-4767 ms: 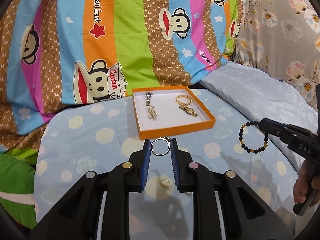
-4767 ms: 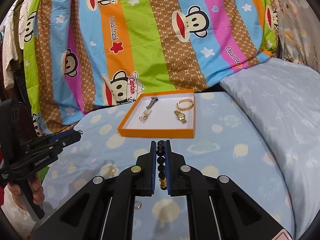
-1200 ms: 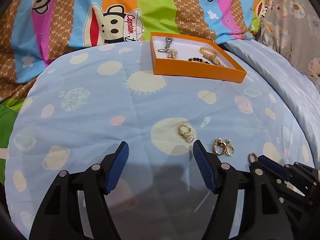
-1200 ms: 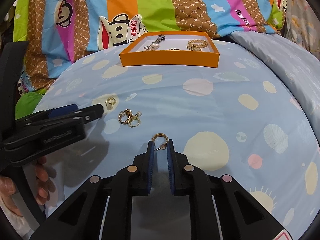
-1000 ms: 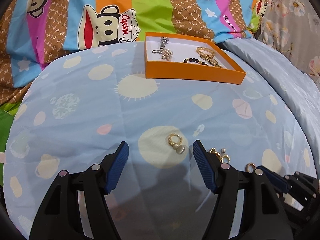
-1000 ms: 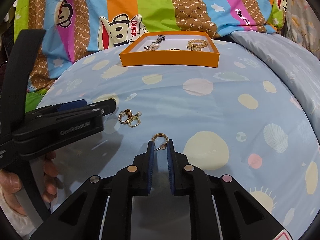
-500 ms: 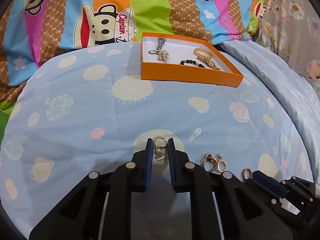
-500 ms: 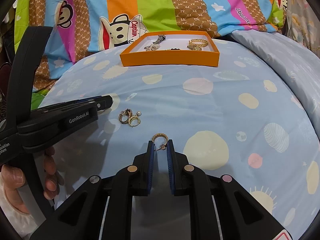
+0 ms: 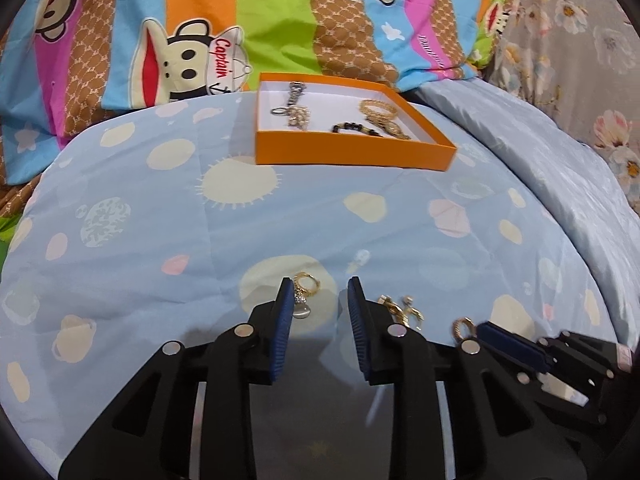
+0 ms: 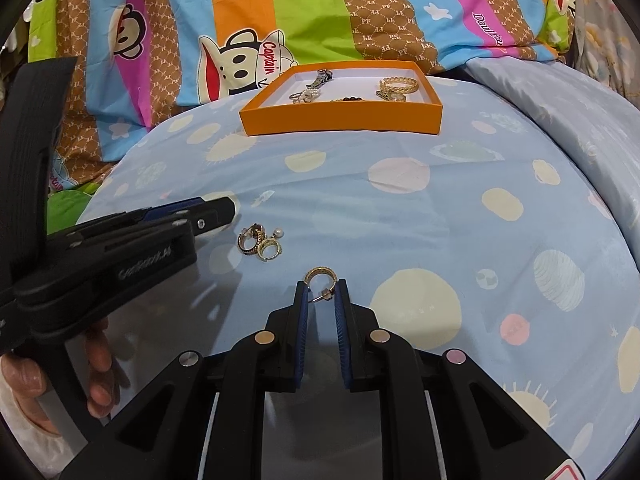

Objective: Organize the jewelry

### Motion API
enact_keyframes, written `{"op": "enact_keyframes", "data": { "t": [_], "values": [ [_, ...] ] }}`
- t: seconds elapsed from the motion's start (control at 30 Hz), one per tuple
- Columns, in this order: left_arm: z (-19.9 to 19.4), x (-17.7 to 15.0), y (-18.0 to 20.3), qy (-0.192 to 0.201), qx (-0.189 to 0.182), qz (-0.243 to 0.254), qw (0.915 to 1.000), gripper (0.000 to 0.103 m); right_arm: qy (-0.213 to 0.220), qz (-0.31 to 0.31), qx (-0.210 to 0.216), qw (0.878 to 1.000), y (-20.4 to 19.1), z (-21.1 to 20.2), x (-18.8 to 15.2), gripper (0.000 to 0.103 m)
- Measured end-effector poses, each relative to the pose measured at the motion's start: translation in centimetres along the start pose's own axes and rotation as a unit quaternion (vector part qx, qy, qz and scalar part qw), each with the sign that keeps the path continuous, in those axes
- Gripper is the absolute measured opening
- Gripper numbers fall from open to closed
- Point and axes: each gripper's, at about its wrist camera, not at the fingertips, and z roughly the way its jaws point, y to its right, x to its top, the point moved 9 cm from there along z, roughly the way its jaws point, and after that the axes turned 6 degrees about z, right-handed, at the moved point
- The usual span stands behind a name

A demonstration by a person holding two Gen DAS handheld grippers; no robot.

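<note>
A gold drop earring [image 9: 303,294] with a pale stone lies on the blue bedspread between my left gripper's [image 9: 320,286] jaws. It rests against the left pad while the right pad stands clear, and the jaws are opening. My right gripper [image 10: 321,286] is shut on a small gold hoop earring [image 10: 320,276] low over the bedspread. The hoop pokes out past the fingertips. A pair of gold earrings [image 10: 258,242] lies loose between the two grippers. Farther back, the orange box [image 9: 352,156] holds a watch, a gold bracelet, a dark bead bracelet and a ring.
A striped monkey-print quilt [image 9: 240,20] rises behind the box. A pale blue pillow [image 9: 560,168] lies at the right. A person's hand [image 10: 96,376] holds the left gripper's handle at the lower left of the right wrist view.
My left gripper closed around the drop earring, then its jaws parted again, and the earring stays on the bedspread. The right gripper has kept still, shut on the hoop.
</note>
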Motion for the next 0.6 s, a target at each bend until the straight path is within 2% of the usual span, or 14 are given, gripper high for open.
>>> {"op": "enact_keyframes", "data": {
  "t": [0.17, 0.3, 0.4, 0.53, 0.6],
  "values": [
    [-0.1, -0.8, 2.4, -0.010, -0.016, 0.040, 0.9990, 0.027, 0.004, 0.004, -0.003, 1.000, 0.3, 0.0, 0.3, 0.012],
    [-0.2, -0.9, 2.8, -0.009, -0.021, 0.047, 0.9986, 0.035, 0.005, 0.011, -0.002, 1.000, 0.9, -0.1, 0.3, 0.012],
    [-0.2, -1.1, 3.1, -0.013, -0.029, 0.050, 0.9983, 0.035, 0.006, 0.012, -0.001, 1.000, 1.1, -0.3, 0.2, 0.012],
    [0.2, -1.3, 3.4, -0.020, -0.021, 0.062, 0.9976, 0.034, 0.006, 0.012, -0.002, 1.000, 1.2, -0.3, 0.2, 0.012],
    [0.2, -1.3, 3.4, -0.021, -0.019, 0.062, 0.9977, 0.030, 0.006, 0.011, -0.002, 1.000, 1.2, -0.3, 0.2, 0.012]
  ]
}}
